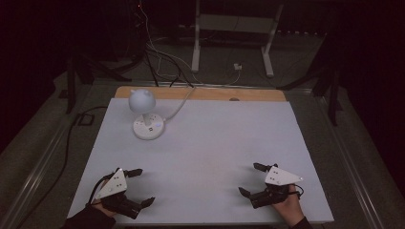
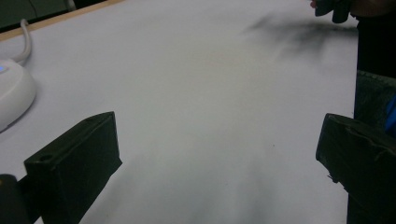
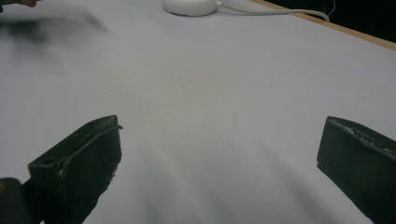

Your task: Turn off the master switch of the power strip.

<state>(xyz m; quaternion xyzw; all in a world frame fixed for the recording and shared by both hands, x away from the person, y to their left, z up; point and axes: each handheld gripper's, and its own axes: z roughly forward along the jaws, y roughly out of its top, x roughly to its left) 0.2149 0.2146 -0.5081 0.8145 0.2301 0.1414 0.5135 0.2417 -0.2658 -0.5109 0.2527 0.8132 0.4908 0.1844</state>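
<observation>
A small white desk lamp (image 1: pixel 144 112) with a round head and a round base stands at the back left of the white table (image 1: pixel 205 157). Its base (image 2: pixel 11 91) sits at the left edge of the left gripper view, and the same base (image 3: pixel 190 6) lies at the top of the right gripper view. My left gripper (image 1: pixel 143 187) rests near the front left corner, jaws wide apart with nothing between them. Near the front right my right gripper (image 1: pixel 252 180) is likewise open and empty. The two grippers point toward each other across bare table.
The lamp's white cable (image 1: pixel 177 107) runs off the back edge, past a wooden strip (image 1: pixel 200 93). Beyond the table lie cables on the floor and a white metal stand (image 1: pixel 234 38). The surroundings are dark.
</observation>
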